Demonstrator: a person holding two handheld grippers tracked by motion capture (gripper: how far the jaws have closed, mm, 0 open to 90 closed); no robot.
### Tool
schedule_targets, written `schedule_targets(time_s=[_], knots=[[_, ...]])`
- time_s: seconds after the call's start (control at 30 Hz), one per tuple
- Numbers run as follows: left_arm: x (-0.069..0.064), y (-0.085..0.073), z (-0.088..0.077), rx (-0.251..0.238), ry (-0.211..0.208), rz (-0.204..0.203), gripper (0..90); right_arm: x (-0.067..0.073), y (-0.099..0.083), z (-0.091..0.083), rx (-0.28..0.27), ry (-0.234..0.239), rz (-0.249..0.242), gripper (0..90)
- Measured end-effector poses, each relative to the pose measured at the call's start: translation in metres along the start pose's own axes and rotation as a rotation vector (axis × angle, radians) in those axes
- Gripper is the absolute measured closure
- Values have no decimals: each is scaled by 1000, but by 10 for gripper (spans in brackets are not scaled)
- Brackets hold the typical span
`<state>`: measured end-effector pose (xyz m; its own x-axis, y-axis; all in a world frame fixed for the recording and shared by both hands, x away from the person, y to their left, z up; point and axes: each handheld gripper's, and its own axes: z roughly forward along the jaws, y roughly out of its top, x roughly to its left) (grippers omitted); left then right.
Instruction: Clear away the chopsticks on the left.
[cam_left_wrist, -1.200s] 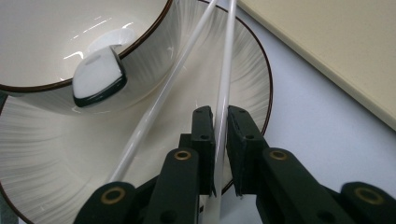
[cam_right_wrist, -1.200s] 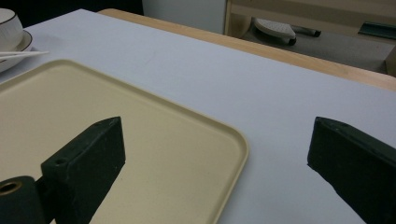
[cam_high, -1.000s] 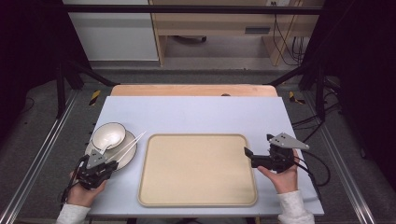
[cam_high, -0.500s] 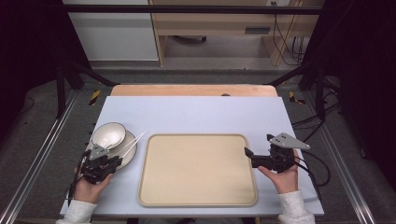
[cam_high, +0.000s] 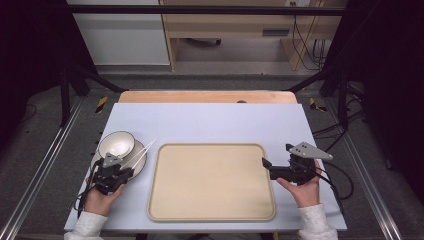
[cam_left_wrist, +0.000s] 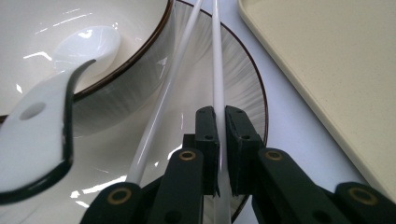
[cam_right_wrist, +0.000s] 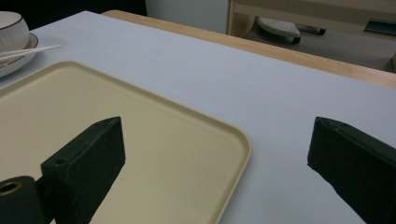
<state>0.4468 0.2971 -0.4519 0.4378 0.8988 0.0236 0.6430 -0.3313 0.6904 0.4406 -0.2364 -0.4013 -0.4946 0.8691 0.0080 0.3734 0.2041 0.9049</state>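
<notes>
Item: left gripper (cam_left_wrist: 219, 154), jaws closed on one white chopstick (cam_left_wrist: 217, 70), which lies across the plate (cam_left_wrist: 254, 93) beside the bowl (cam_left_wrist: 140, 60) at the worktop's (cam_high: 220, 120) left; its twin chopstick (cam_left_wrist: 161, 107) lies loose just beside. Right gripper (cam_right_wrist: 215, 154): jaws wide open and empty at the near right corner of the tray (cam_right_wrist: 154, 126). Handling note: lift the held stick straight and slowly, keeping the grip square so it does not pivot, and clear of the spoon (cam_left_wrist: 42, 126) and the twin.

The tray (cam_high: 211, 182) lies bare across mid-counter (cam_high: 210, 122); left of it the bowl (cam_high: 116, 144) crowds its plate (cam_high: 137, 163) (rims touching).
</notes>
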Motion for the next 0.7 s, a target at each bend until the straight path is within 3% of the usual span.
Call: schedule_targets(time_s=[0.13, 0.7], knots=[[-2, 0, -1, 0, 0, 0, 847, 0, 0, 0, 0, -1, 0, 44], [-28, 6, -23, -117, 24, -72, 847, -2, 1, -5, -13, -18, 5, 41]])
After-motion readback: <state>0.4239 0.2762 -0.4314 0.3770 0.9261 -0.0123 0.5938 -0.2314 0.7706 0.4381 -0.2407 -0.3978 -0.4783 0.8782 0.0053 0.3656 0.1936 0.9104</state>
